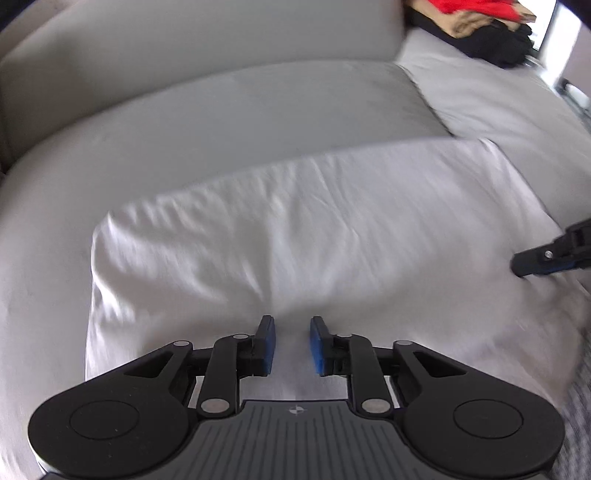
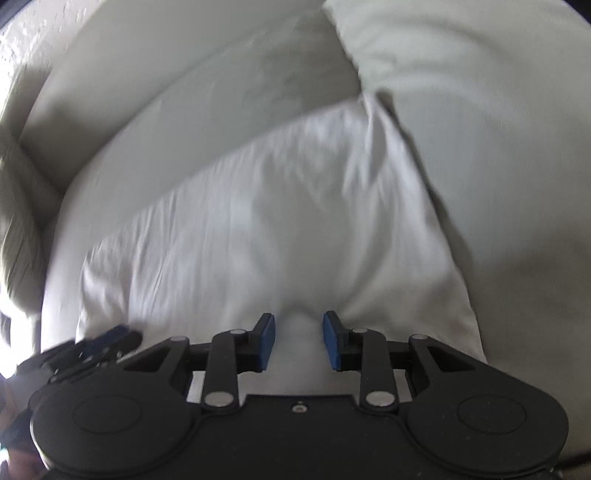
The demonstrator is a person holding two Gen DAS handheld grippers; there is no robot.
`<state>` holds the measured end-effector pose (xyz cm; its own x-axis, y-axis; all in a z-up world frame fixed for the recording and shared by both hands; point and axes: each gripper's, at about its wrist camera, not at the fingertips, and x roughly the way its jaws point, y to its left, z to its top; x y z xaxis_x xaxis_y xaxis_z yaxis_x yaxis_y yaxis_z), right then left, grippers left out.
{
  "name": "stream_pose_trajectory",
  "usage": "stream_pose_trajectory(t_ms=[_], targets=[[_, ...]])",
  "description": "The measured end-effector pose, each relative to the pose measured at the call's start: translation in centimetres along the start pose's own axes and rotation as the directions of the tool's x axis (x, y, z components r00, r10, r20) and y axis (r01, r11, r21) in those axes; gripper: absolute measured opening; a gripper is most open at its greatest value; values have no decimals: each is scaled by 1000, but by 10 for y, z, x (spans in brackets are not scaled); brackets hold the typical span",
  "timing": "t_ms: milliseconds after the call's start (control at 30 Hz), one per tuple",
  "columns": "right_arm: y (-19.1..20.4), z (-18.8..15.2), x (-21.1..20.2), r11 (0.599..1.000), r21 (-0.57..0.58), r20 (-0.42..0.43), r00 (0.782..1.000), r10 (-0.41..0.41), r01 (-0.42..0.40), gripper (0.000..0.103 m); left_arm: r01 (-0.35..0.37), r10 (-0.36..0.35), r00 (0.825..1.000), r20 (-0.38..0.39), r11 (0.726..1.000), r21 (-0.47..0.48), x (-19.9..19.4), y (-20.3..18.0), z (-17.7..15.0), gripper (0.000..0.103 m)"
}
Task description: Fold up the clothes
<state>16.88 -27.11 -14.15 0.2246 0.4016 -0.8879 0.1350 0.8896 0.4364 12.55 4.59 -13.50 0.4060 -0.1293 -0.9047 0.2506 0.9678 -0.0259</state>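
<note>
White garment spread on a grey sofa, both grippers low over its near edge.

Motion blur smears the white garment (image 1: pixel 295 236) and the sofa cushions (image 1: pixel 221 103), so its type and folds are hard to make out; no writing is readable. At 1 o'clock a pile of red, tan and black clothes (image 1: pixel 480 26) is cut off by the frame. The left gripper (image 1: pixel 291 345) points forward, jaws apart over the cloth, gripping nothing. The right gripper (image 2: pixel 299 341) does likewise, jaws apart; in the left view only its tip shows at 3 o'clock.
</note>
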Motion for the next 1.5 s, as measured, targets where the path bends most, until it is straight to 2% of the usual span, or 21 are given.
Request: stream_pose_trajectory(t_ms=[100, 133, 200, 267, 333, 467, 533, 600, 700, 833, 933, 1000, 1100, 1133, 1167, 1200, 1267, 1333, 1367, 1433, 1500], targets=[[-3, -28, -22, 999, -25, -123, 992, 24, -28, 29, 85, -82, 996, -43, 994, 72, -37, -8, -38, 17], [-4, -39, -32, 999, -42, -113, 993, 27, -32, 29, 98, -96, 995, -30, 991, 95, -53, -10, -55, 17], [-7, -62, -53, 997, -72, -90, 995, 33, -40, 32, 75, -77, 997, 22, 992, 106, -79, -8, -83, 17], [-12, -75, -68, 996, -62, -30, 998, 59, -61, 39, 36, -42, 996, 81, 997, 70, -96, -2, -99, 17], [-17, -79, -80, 996, -33, 63, 994, 85, -83, 39, 17, -20, 993, 120, 999, 29, -98, 0, -99, 19], [-25, -76, -94, 996, 37, 294, 954, 62, -76, 38, -1, 9, 984, 178, 999, -43, -88, -3, -86, 21], [-26, -74, -91, 997, 55, 349, 937, 33, -56, 19, -8, 24, 978, 206, 997, -80, -84, -5, -79, 19], [-21, -69, -77, 997, 59, 336, 942, 21, -43, 17, -14, 41, 972, 233, 993, -116, -79, -7, -73, 19], [0, -64, -50, 999, 5, 274, 961, 35, -38, 17, -26, 67, 963, 262, 987, -157, -70, -10, -64, 18], [35, -67, -20, 993, -113, 243, 969, 47, -20, 17, -83, 97, 973, 208, 994, -73, -46, -31, -66, 18], [50, -81, -6, 979, -201, 223, 975, 13, 33, 17, -123, 122, 977, 176, 992, -9, -32, -46, -70, 18], [54, -94, -1, 967, -245, 202, 979, -23, 73, 17, -142, 135, 973, 188, 990, 25, -40, -48, -83, 17], [54, -104, -8, 967, -244, 165, 986, -33, 74, 17, -77, 74, 987, 145, 997, 15, -60, -34, -101, 17], [53, -106, -12, 970, -235, 152, 988, -31, 67, 17, -58, 57, 988, 140, 998, 3, -67, -27, -108, 24], [52, -108, -16, 972, -226, 139, 990, -29, 60, 18, -55, 59, 985, 162, 998, -27, -73, -17, -114, 24], [52, -110, -20, 976, -215, 132, 991, -19, 47, 19, -53, 67, 978, 199, 996, -75, -81, -5, -118, 24], [52, -107, -29, 983, -180, 165, 985, 58, -28, 23, -46, 94, 957, 274, 983, -177, -96, 19, -125, 24], [58, -104, -32, 983, -166, 197, 973, 117, -84, 27, -42, 156, 925, 346, 948, -314, -109, 48, -129, 24], [63, -102, -29, 980, -168, 204, 969, 141, -108, 27, -32, 174, 917, 358, 929, -369, -111, 62, -129, 23], [72, -98, -16, 974, -176, 192, 965, 179, -145, 27, 31, 151, 919, 364, 893, -448, -109, 88, -128, 24], [75, -93, 3, 976, -154, 163, 970, 178, -153, 27, 94, 116, 922, 369, 857, -506, -106, 111, -125, 24]])
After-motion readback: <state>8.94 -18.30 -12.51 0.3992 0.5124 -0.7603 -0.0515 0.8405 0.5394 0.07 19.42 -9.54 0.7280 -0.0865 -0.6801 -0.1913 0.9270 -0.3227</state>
